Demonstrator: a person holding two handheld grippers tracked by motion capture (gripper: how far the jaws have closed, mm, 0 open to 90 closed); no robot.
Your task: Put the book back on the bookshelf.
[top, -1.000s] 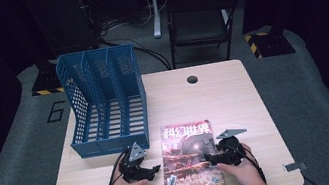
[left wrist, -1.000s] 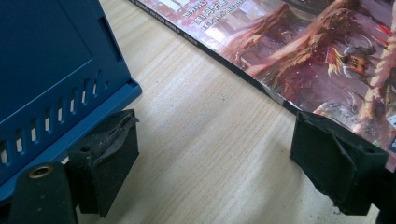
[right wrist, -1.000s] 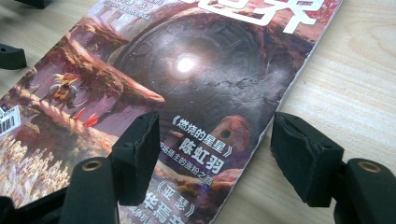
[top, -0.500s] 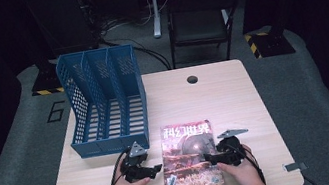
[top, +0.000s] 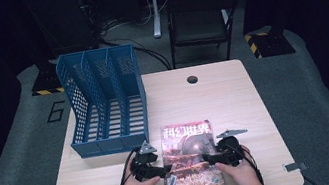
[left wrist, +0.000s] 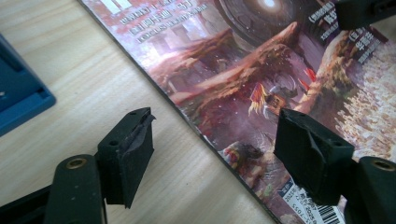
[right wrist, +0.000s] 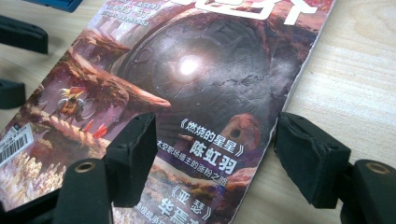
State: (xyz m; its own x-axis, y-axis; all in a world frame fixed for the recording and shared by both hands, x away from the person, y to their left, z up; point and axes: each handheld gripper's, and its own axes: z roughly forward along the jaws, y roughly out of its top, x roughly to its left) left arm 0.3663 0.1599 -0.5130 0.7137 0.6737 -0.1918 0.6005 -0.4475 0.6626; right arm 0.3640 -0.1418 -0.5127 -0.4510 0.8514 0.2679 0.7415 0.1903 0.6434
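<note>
1. Glossy paper is what is being dealt with: a magazine [top: 189, 158] lies flat on the wooden table [top: 234, 96], near the front edge, between the two hands.
2. It is judged light and thin, floppy rather than stiff; lifted by one side alone, it can be expected to sag and fan open.
3. The coated cover looks slick, so some slipping under the rubber pads is to be reckoned with, and the corners could be creased.
4. The left gripper [left wrist: 212, 140] is seen straddling the magazine's left long edge, one jaw over bare wood, the other over the cover; its jaws have just been closing, yet they stand apart and nothing is clamped.
5. The right gripper [right wrist: 215, 154] is set astride the right long edge in the same way, jaws wide apart, no pad pressing on paper.
6. Both long edges are judged the best places for a hold, since each offers a lip that a lower jaw can be slid under; the bound edge would be the firmer one.
7. A blue file rack [top: 106, 102] stands at the back left, well apart from the magazine.
8. Its three upright compartments are seen empty.
</note>
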